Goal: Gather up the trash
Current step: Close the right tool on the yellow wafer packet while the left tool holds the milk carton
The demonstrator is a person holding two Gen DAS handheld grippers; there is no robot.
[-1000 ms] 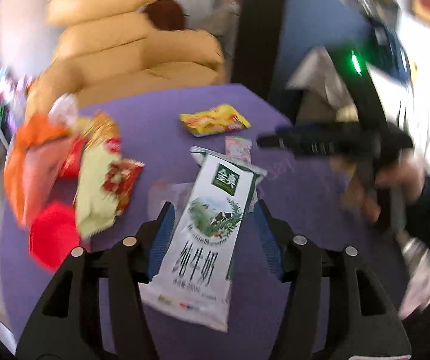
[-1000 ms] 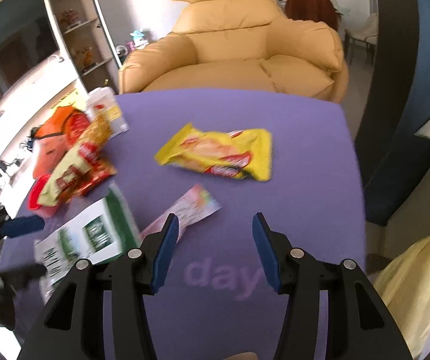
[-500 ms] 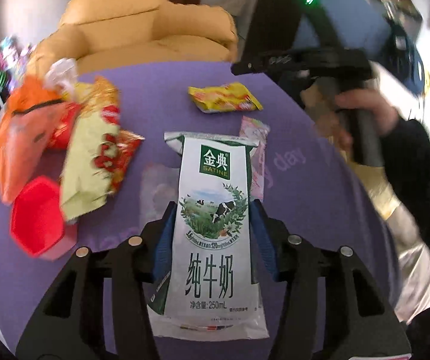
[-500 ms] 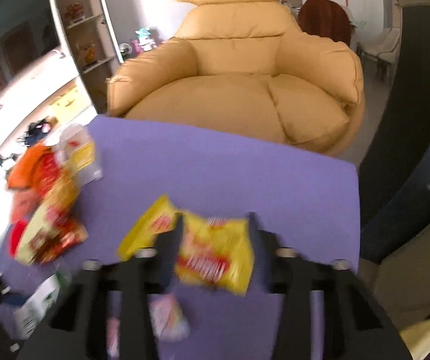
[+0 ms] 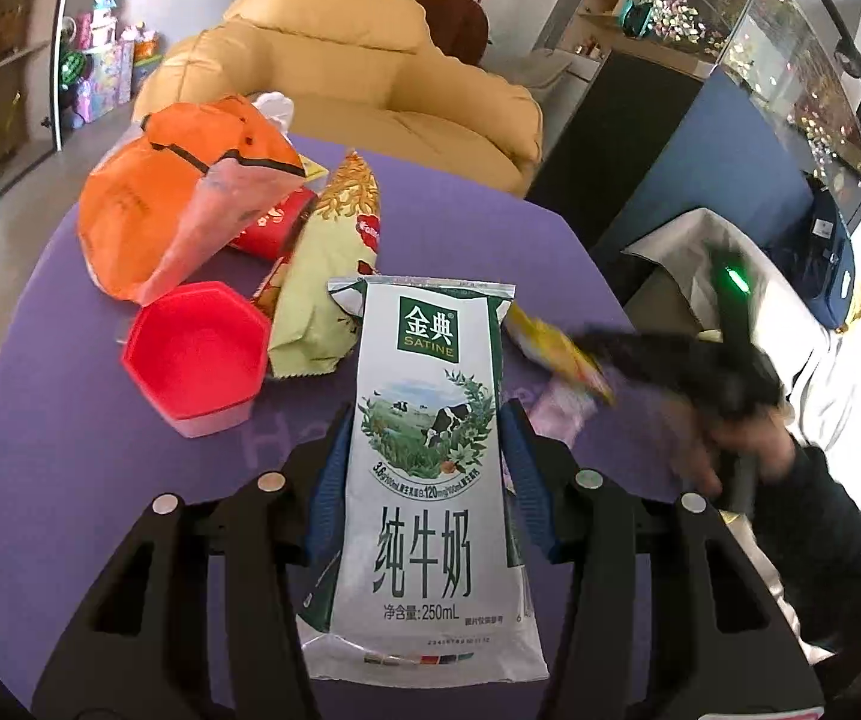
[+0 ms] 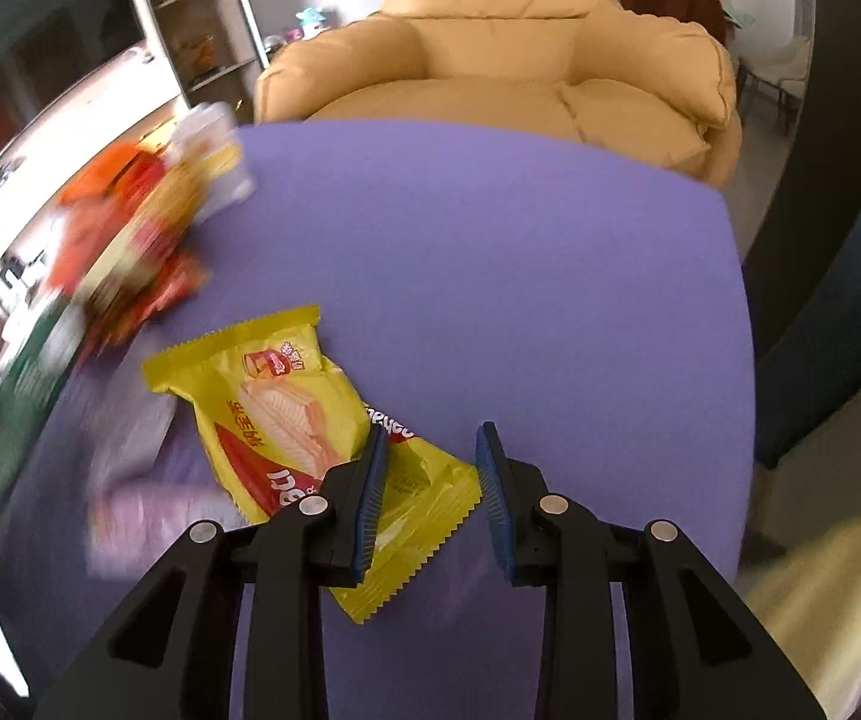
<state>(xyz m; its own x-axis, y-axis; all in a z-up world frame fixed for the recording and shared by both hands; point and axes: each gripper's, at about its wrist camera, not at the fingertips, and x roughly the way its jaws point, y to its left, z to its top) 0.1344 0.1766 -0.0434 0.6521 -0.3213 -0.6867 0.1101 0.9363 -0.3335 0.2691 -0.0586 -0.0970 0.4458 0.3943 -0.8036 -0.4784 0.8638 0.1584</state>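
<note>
Both hands are loaded, so the next move looks like a carry to wherever the rubbish goes. The left gripper [image 5: 427, 411] has just been closing, and its 2 blue pads are now clamped on the narrow sides of the milk pouch [image 5: 430, 360]. The pouch's long axis runs straight out along the fingers, with its top well past the tips and its bottom back toward the hand. It sits over the near part of the purple table [image 6: 490, 240].

The right gripper [image 6: 431, 429] has also just been closing. It pinches 1 end of the yellow snack packet [image 6: 274, 408], and the rest of the packet slants away to the left of the jaws instead of lining up with them. The packet shows sharp while the table behind it smears, so I judge that it is gripped and travelling with the hand. With so little of it in the pads, it could swing or slip.

By the left edge lie an orange bag [image 5: 148, 210], a red tub [image 5: 196, 354] and a green and gold wrapper [image 5: 328, 276]. A pale pink wrapper [image 5: 556, 414] lies flat just right of the pouch.

Off the table's right edge stands a white-lined box [image 5: 670, 246] that may be the bin, though I cannot tell. If it is, the right hand is nearer and should drop first, and the left must cross the table.
</note>
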